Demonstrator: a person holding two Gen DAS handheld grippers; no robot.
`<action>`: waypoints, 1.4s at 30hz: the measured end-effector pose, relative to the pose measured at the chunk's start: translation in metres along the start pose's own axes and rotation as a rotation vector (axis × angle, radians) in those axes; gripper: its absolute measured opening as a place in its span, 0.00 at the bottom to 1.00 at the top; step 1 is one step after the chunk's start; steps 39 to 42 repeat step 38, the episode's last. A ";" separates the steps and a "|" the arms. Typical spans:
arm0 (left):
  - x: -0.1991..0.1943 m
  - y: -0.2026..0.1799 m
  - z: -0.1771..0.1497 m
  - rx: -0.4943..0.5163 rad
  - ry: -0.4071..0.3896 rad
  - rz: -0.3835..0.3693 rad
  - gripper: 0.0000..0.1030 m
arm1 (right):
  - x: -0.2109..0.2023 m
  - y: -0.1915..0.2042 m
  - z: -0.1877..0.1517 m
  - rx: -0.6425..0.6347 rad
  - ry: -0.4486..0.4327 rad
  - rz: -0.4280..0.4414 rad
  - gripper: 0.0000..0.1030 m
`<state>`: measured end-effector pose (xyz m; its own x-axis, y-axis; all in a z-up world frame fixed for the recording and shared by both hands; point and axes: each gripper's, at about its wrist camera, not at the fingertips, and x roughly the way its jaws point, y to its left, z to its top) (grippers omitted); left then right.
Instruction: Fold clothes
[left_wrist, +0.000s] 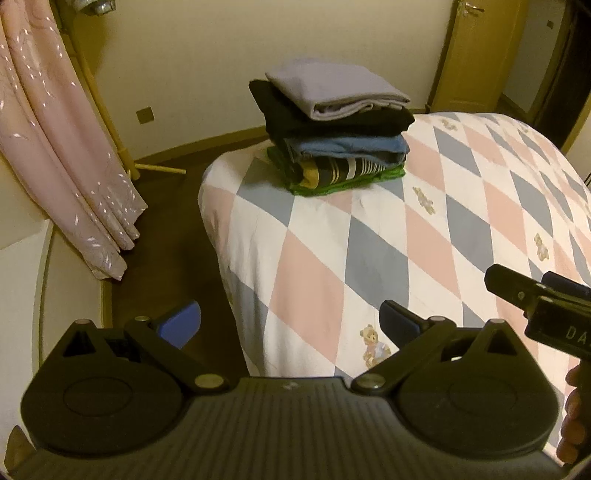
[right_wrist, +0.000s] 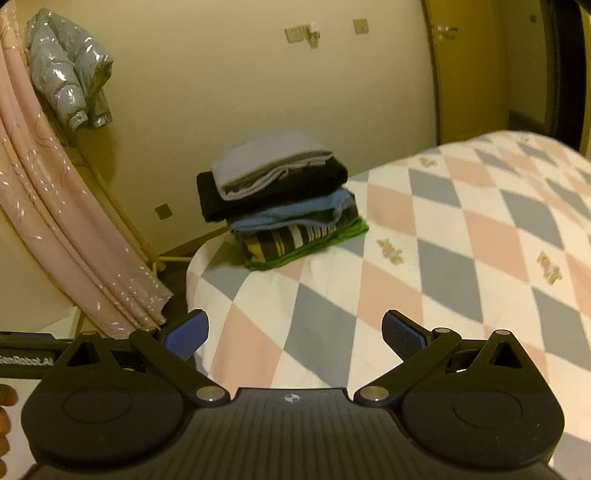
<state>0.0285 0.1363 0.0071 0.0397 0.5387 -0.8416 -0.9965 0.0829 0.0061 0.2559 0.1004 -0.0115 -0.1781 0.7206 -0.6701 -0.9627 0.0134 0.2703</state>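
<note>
Left wrist view, gripper: the left gripper with blue-padded black fingers hangs over the near corner of the bed, jaws spread wide and released, grasping nothing.
Left wrist view, clothes: a stack of folded garments sits on the far corner of the bed: a grey piece on top, then black, blue, striped, and green at the bottom. Judged from its squared edges, this is the finished pile, parked at the corner to leave the middle of the bed free for folding.
Left wrist view, bed: the quilt with pink, grey and white diamonds shows no unfolded garment.
Left wrist view, other tool: the right gripper enters at the right edge, just beside the left one.
Right wrist view, gripper: its jaws are released too, with only quilt between the blue pads.
Right wrist view, clothes: the same pile, slightly blurred, well apart from both tools.
Right wrist view, surroundings: a pink curtain and a silvery puffer jacket hang at left.
Judgement: the folding looks nearly or wholly done.
</note>
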 end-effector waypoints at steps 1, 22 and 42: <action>0.003 0.000 0.001 0.000 0.005 -0.001 0.99 | 0.003 -0.001 0.000 0.004 0.008 0.003 1.00; 0.019 -0.014 0.033 0.020 -0.025 0.008 0.99 | 0.041 -0.010 0.030 0.043 0.001 0.031 1.00; -0.013 -0.031 0.033 0.058 -0.115 -0.018 0.99 | 0.012 -0.024 0.032 0.095 -0.057 0.026 1.00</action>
